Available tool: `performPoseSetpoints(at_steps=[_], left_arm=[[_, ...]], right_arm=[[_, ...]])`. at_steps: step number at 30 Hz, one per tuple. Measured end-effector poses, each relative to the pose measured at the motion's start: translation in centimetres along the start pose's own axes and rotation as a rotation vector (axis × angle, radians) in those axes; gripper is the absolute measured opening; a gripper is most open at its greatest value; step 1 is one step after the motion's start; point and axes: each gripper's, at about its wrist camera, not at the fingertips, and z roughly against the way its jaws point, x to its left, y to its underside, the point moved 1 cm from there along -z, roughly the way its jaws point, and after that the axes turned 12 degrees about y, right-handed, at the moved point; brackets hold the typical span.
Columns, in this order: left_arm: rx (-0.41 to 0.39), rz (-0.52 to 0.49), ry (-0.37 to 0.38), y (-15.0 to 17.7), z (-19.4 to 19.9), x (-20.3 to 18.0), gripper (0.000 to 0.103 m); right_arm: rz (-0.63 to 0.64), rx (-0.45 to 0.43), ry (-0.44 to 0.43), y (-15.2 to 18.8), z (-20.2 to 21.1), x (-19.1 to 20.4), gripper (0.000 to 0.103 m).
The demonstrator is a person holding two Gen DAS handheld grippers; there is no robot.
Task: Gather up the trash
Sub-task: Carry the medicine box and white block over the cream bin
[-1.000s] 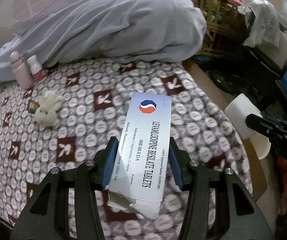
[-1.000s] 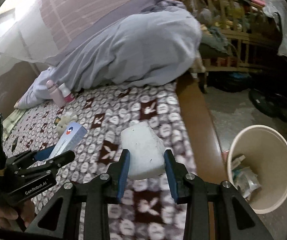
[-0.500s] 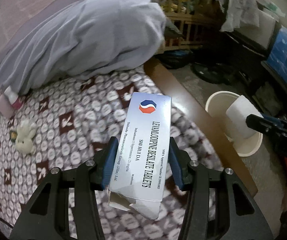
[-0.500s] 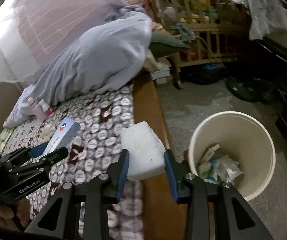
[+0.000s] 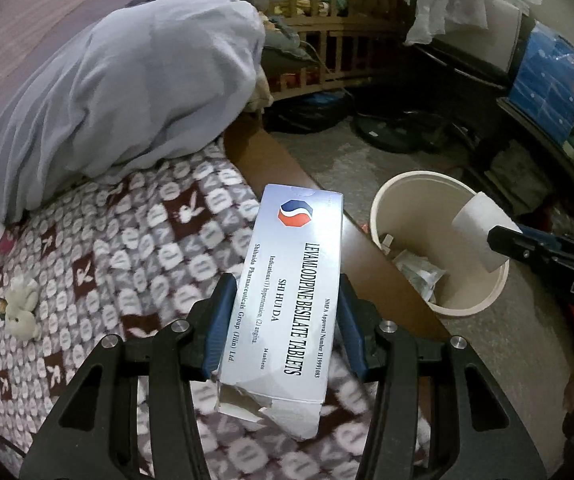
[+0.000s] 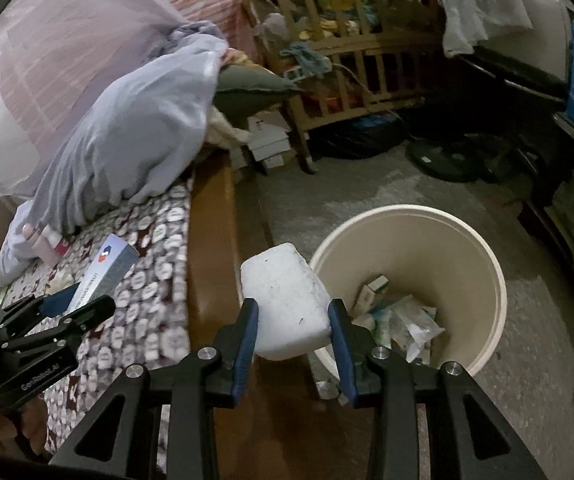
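My left gripper [image 5: 283, 316] is shut on a white tablet box [image 5: 291, 292] with a torn near end, held above the bed's right edge. It also shows in the right wrist view [image 6: 103, 276]. My right gripper [image 6: 291, 322] is shut on a white foam block [image 6: 287, 300], held over the near rim of the cream trash bin [image 6: 483, 248]. The bin stands on the floor beside the bed and holds some wrappers. In the left wrist view the foam block [image 5: 479, 232] hangs over the bin [image 5: 407, 208].
A patterned blanket [image 5: 127, 248] covers the bed, with a grey duvet [image 5: 127, 80], a small plush toy [image 5: 21, 312] and pink bottles [image 6: 43, 244] on it. A brown bed rail [image 6: 211, 240] runs along the edge. A wooden crib [image 6: 347, 40] and clutter stand behind.
Both grippers have swung right, from over the bed toward the bin. The foam block now sits over the bin's rim, and the box has come nearer the bed edge.
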Motion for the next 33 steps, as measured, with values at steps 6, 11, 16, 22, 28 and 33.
performPoseSetpoints(at_steps=[6, 11, 16, 22, 28, 33], left_arm=[[0.009, -0.013, 0.002, -0.2, -0.6, -0.7, 0.047], [0.015, -0.025, 0.006, -0.4, -1.0, -1.1, 0.047], [0.023, -0.039, 0.009, -0.6, -1.5, -1.8, 0.047], [0.042, -0.052, 0.011, -1.0, -2.6, -2.3, 0.047], [0.056, -0.070, 0.012, -1.5, -3.8, -3.3, 0.047], [0.071, -0.104, 0.019, -2.0, -4.8, -4.7, 0.047]], right_arm=[[-0.005, 0.007, 0.007, 0.2, -0.3, -0.8, 0.034], [-0.007, 0.006, 0.013, 0.3, -0.4, -1.2, 0.034], [-0.016, 0.010, 0.020, 0.5, -0.6, -1.6, 0.034], [-0.034, 0.017, 0.028, 0.7, -1.0, -2.8, 0.034], [-0.058, 0.027, 0.038, 0.8, -1.5, -4.1, 0.034], [-0.070, 0.034, 0.049, 1.0, -1.9, -4.9, 0.034]])
